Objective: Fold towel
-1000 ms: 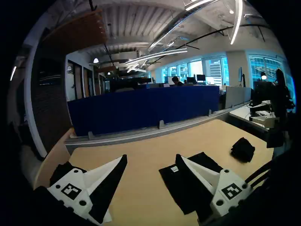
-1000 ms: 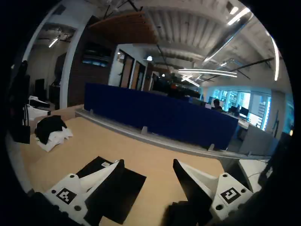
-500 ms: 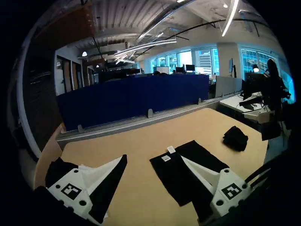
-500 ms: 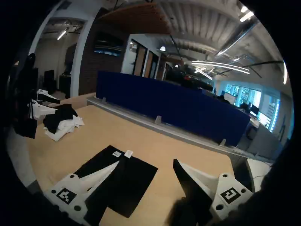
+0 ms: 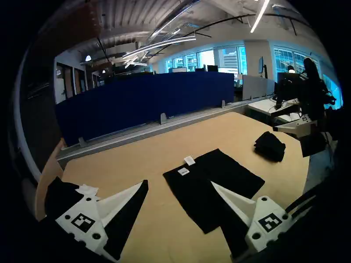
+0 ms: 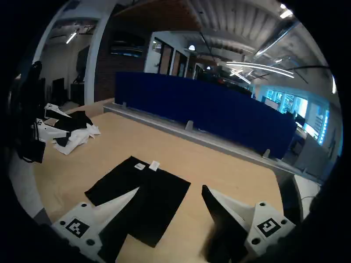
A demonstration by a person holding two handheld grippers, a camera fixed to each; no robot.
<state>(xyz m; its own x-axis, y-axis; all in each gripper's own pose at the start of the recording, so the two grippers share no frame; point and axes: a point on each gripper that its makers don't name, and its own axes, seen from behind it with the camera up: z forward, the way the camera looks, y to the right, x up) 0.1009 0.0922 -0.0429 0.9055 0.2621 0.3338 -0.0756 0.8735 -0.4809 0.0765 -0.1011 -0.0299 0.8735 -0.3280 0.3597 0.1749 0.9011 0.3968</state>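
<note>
Towel (image 5: 213, 177) lies flat and black on the wooden table (image 5: 140, 153), left gripper (image 5: 178, 183) and right gripper (image 6: 171, 188) both spread wide, holding nothing

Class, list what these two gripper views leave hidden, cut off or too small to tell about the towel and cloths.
Black towel: near edge hidden behind a finger of the left gripper in the left gripper view, and of the right gripper in the right gripper view.
White tags: print too small, both views.
Cloth pile: left gripper view, partly behind the finger, partly past the edge.
</note>
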